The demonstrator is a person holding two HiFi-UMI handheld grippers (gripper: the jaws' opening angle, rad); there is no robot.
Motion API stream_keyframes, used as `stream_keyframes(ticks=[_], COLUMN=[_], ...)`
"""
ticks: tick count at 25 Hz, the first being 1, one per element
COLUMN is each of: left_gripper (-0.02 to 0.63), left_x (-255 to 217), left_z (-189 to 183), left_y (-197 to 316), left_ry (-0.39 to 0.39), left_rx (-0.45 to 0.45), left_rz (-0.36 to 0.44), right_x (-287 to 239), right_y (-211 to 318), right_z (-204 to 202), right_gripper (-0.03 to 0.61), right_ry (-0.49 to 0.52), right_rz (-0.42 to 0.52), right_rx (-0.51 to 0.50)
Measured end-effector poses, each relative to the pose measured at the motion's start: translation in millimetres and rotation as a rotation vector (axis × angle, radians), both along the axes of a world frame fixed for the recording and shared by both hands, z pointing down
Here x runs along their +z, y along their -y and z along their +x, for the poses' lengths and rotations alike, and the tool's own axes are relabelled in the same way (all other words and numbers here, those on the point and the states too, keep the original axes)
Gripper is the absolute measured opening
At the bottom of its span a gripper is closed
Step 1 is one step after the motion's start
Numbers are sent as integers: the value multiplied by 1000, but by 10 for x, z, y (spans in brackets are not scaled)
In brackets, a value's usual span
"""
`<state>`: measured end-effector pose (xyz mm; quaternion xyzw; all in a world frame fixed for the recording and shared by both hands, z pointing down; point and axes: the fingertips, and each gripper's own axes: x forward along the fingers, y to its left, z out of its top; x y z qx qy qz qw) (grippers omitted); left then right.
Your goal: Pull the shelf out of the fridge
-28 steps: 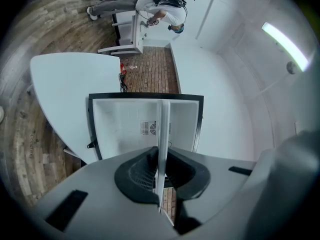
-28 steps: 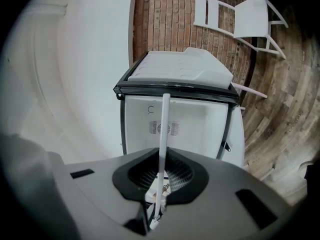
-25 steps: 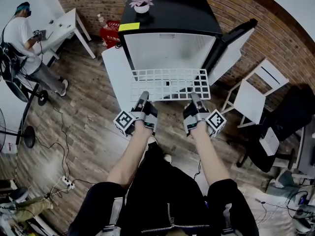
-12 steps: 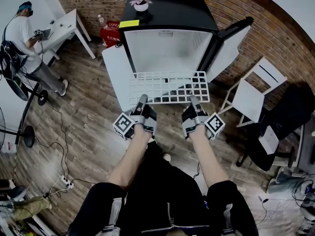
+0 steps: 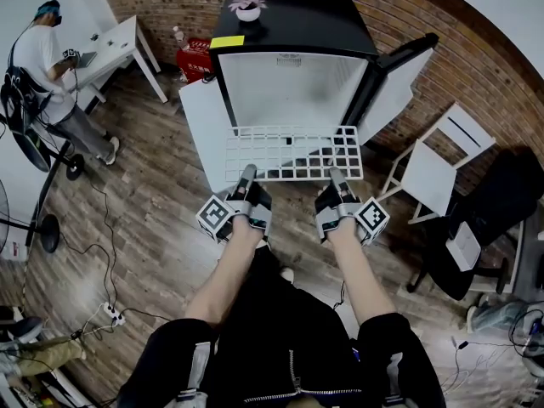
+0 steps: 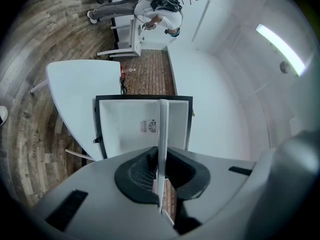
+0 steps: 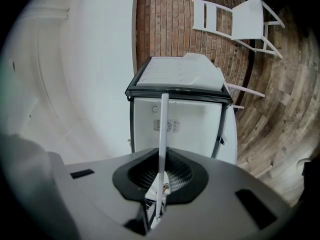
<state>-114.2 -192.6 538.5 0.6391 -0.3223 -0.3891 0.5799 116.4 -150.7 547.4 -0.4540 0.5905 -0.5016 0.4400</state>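
The white wire shelf (image 5: 293,153) sticks out level from the open black fridge (image 5: 293,83), most of its grid in front of the white interior. My left gripper (image 5: 247,177) is shut on the shelf's front edge near its left corner. My right gripper (image 5: 337,178) is shut on the same edge near the right corner. In the left gripper view the shelf (image 6: 162,129) runs edge-on from the left gripper (image 6: 160,184) toward the fridge (image 6: 127,126). The right gripper view shows the shelf (image 7: 163,129) the same way, pinched by the right gripper (image 7: 159,194), with the fridge (image 7: 190,119) behind.
The fridge door (image 5: 395,83) hangs open to the right. A white table (image 5: 200,126) stands against the fridge's left side. A white chair (image 5: 438,160) and a black chair (image 5: 493,211) are on the right. A person (image 5: 38,58) sits at a desk far left. A plant pot (image 5: 246,8) tops the fridge.
Both grippers have drawn back toward me a little, and the shelf has slid slightly further out of the fridge. Both grips are unchanged.
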Motion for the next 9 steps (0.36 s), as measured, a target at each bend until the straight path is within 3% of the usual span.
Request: stream_keyframes(ticks=[9], left_gripper=[38], left_x=[-19], left_z=[2], left_y=[0], left_ry=[12], left_rx=[-4], left_rz=[7], right_x=[-3], right_y=[-10], right_z=[5], right_gripper=[31], right_ry=[1], right_rz=[-2], right_rx=[-6])
